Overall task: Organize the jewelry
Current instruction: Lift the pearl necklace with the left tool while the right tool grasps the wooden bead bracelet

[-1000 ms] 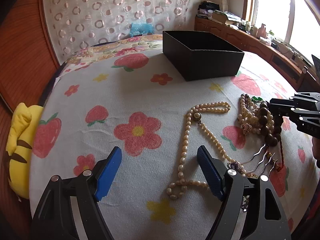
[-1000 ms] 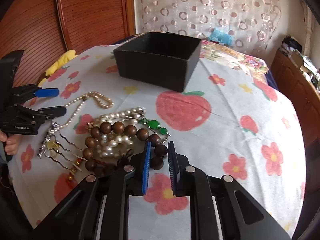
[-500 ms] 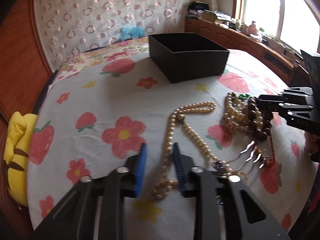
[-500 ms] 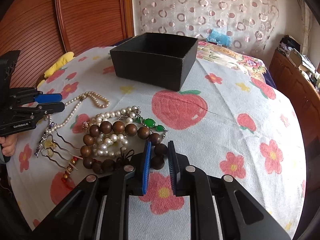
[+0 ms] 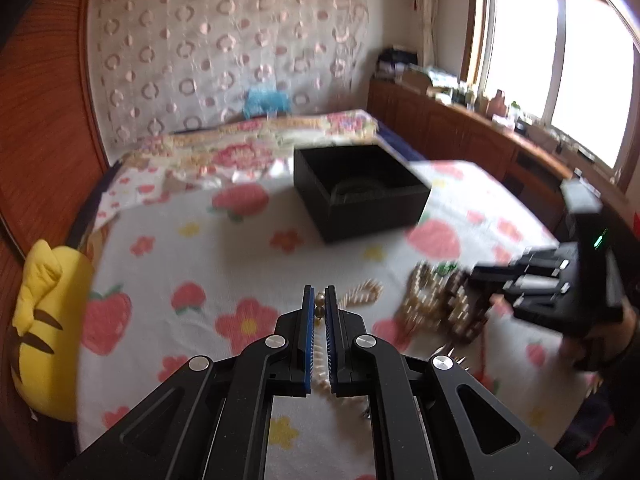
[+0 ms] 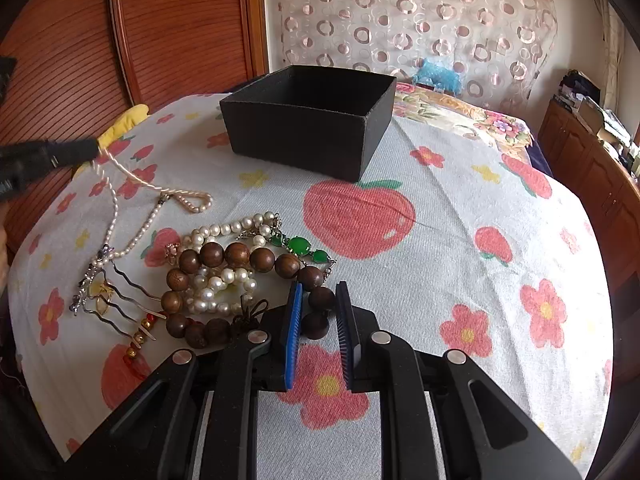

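Left gripper (image 5: 319, 300): squeezed tight on the pearl necklace (image 6: 160, 192), one end lifted off the cloth.
Pearl necklace: hangs from the left tongs; its far loop lies on the flowery cloth (image 6: 460, 248).
Right gripper (image 6: 318, 304): closed around a bead of the brown bead bracelet (image 6: 236, 254).
Black box (image 6: 312, 120): open, behind the jewelry pile, well apart from it.
Hair pins (image 6: 120, 300): beside the brown beads.

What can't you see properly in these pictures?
- Inside of the black cardboard box: right wrist view, its near wall hides the floor.
- Jewellery pile: left wrist view, motion blur smears it.
- Brown wooden bead bracelet: right wrist view, the right gripper covers its near beads.
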Demonstrator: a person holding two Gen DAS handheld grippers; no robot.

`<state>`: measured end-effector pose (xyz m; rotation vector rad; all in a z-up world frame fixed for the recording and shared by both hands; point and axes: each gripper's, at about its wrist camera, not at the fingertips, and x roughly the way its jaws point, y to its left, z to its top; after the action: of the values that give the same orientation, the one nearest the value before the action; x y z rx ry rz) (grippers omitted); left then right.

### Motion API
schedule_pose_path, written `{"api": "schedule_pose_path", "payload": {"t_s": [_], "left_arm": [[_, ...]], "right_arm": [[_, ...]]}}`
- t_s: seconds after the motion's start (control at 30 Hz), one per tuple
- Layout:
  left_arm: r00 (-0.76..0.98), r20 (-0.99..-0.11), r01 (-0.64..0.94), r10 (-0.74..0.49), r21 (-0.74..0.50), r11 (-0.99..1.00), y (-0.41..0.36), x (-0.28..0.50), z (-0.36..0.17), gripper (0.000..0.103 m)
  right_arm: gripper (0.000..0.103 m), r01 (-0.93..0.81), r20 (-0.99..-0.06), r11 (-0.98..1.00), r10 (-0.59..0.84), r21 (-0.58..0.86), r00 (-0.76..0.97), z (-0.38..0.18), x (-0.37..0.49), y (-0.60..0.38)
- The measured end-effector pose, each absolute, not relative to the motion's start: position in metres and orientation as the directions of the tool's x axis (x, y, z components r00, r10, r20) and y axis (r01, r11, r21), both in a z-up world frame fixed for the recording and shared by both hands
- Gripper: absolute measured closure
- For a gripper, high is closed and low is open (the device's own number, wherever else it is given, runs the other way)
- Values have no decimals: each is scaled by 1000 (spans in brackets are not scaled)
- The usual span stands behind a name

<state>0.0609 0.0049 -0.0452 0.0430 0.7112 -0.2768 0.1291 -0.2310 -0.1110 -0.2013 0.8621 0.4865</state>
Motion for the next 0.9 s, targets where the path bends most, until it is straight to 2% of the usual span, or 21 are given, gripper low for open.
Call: {"api": "schedule_pose_path", "payload": {"t_s": [0.3,0.33,0.43,0.9], "left_arm": [[782,-568,268,-258,-68,961,2,56,-5,99],[786,-560,269,-260,-67,961,1,56,-1,99],[800,-539,273,-264,-65,960,-1,57,10,99],[838,-474,286,-270,-40,957,-10,75,54,99]], "right_arm": [[84,-488,-768,872,329,24,549,-111,129,-231],[88,-494,-769,869,330,21,548,-110,128,-229],[88,-509,-765,861,326,-3,556,-107,124,-226],[88,-543,-650,839,394,-34,650,-30,120,-222]]}}
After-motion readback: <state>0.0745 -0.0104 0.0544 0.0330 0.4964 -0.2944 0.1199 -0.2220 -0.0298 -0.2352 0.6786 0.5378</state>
